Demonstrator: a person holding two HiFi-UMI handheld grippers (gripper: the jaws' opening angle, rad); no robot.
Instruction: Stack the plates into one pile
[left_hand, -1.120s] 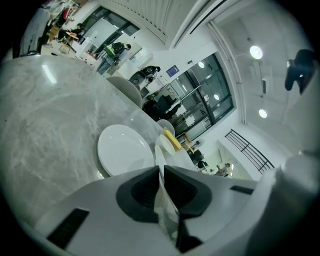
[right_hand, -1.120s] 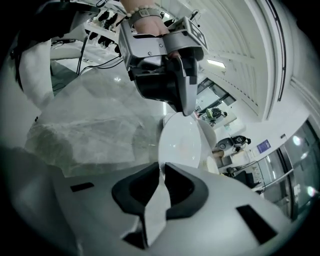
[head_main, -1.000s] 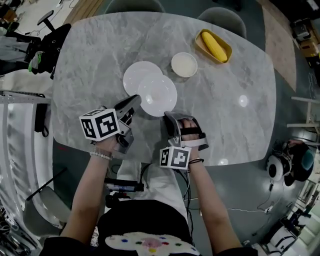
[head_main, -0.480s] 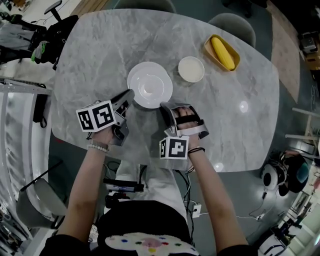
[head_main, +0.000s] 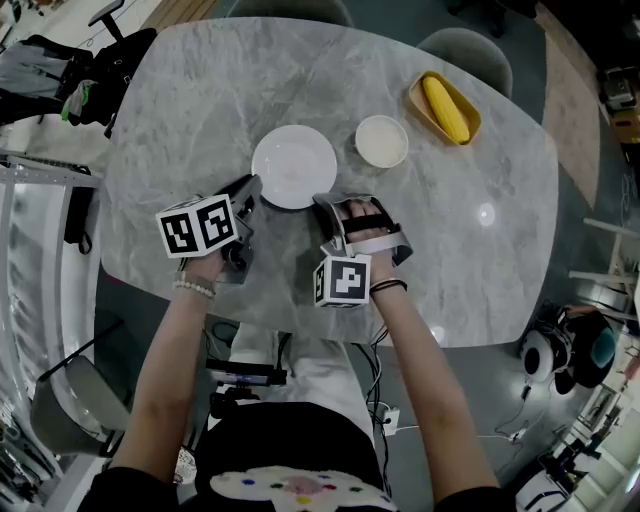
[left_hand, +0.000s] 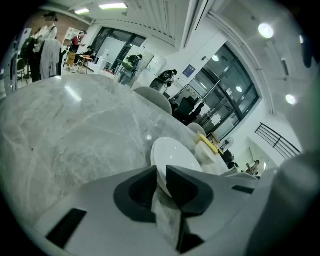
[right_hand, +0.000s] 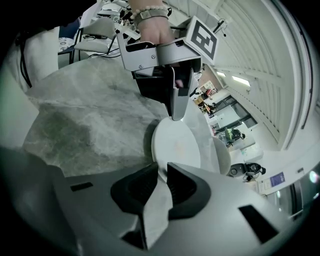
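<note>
The left tongs (head_main: 250, 187) and right tongs (head_main: 324, 204) flank the near rim of the pile of plates (head_main: 294, 166), one on each side. That looks like a two-sided hold meant to set a wide plate down level. Both have just been opening: each stands slightly apart, with the rim between its jaws but unpinched. The pile lies mid-desk (head_main: 180, 120), white, glossy and round, its edges so aligned that it reads as one disc.

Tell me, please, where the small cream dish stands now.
In the head view the small cream dish sits right of centre on the table, between the white plates and the yellow tray.
</note>
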